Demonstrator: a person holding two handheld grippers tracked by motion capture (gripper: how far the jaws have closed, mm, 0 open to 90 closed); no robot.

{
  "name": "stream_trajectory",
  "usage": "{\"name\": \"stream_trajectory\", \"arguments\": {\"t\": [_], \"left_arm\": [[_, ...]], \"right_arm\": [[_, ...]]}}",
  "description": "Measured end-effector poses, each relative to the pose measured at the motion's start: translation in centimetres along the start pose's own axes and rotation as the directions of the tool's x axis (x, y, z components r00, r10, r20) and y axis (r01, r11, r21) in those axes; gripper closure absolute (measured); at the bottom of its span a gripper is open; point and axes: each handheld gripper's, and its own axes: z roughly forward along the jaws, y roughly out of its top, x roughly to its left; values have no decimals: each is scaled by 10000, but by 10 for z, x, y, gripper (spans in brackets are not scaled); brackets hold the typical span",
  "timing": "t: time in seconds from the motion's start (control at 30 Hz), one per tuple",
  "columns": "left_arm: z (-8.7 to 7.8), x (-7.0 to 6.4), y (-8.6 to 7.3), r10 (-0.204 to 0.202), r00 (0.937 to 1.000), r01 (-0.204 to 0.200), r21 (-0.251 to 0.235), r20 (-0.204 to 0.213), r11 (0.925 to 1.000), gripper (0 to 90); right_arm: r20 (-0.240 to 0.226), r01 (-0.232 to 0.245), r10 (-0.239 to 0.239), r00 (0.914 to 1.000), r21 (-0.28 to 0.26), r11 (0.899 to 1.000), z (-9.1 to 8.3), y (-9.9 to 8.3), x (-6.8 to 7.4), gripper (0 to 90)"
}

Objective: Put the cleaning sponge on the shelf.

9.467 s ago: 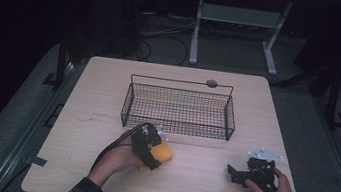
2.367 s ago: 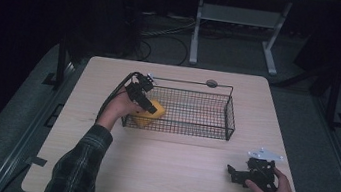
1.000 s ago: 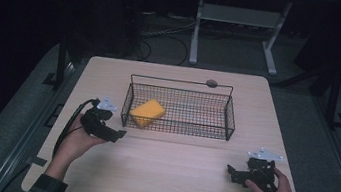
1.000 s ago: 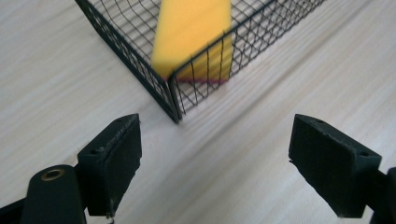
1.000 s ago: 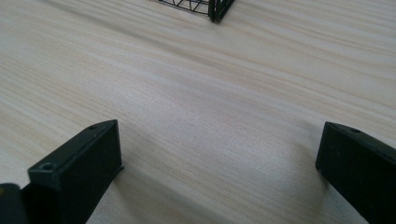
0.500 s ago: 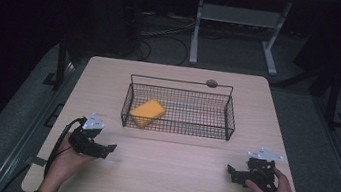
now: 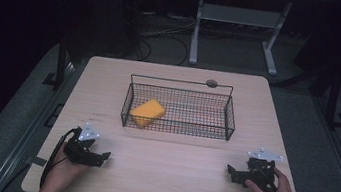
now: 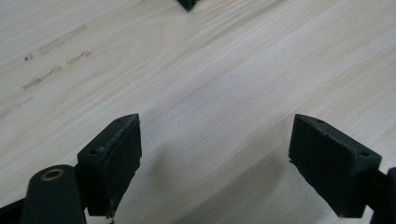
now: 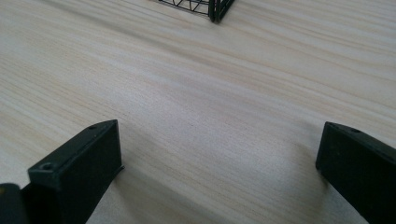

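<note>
My left gripper point(image 7: 99, 156) rests near the tabletop's point(image 7: 167, 176) front left corner and my right gripper point(image 7: 234, 172) near its front right corner, both with jaws spread wide and holding nothing. The yellow sponge point(image 7: 147, 112) lies inside the wire basket point(image 7: 229, 115), at its left end, toward the far edge. Little looks risky now, though a careless sweep forward could knock the basket askew; I can read no brand or label, only faint illegible marks on the wood.

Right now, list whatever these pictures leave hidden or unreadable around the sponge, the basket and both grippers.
- Sponge: its underside and far end, high view, screened by the wire basket mesh.
- Basket: cut off by the top edge in both gripper views, only corners show.
- Faint marks on the table: left gripper view, too smudged to read.
- Left gripper and right gripper: jaw pads too small in high view.
</note>
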Motion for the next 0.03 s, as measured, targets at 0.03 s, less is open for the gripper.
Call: {"name": "stream_trajectory", "arguments": {"t": [0.03], "left_arm": [[1, 0, -2, -57, 10000, 57, 5, -6, 10000, 154]], "right_arm": [[-4, 11, -11, 10000, -3, 10000, 0, 0, 0, 0]]}}
